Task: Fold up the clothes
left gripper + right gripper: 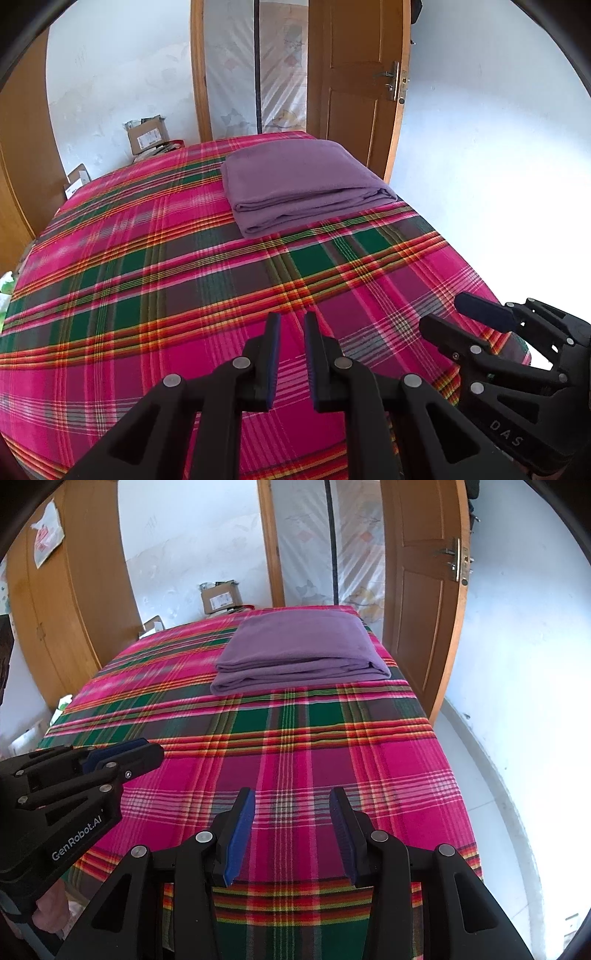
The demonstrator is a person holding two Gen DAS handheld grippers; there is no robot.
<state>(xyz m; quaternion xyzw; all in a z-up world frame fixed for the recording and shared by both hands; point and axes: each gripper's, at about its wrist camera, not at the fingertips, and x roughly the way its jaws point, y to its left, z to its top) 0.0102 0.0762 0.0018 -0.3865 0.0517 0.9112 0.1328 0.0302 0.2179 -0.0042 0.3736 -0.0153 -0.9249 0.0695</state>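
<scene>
White walls and a wooden door (354, 85) fill the top of both my views, and below them a bed (155, 280) under a pink, green and red plaid sheet takes up most of each frame. On the far end of that bed, upper centre in both views, I see a purple blanket (303, 184) folded into a neat stack, lying flat on the sheet, well apart from both tools. At the bottom centre of my left wrist view the left gripper (291, 354) hangs over the near part of the sheet with its fingers (272, 362) drawn close, only a narrow strip of plaid showing between the blue pads; nothing sits between them, and I cannot tell whether the tips touch the sheet. At the bottom centre of my right wrist view the right gripper (291, 830) has its fingers (240, 834) spread wide, a broad band of sheet visible between them and nothing held. Each tool also appears at the lower edge of the other's view. Cardboard boxes (146, 134) sit against the wall at upper left, beyond the bed.
</scene>
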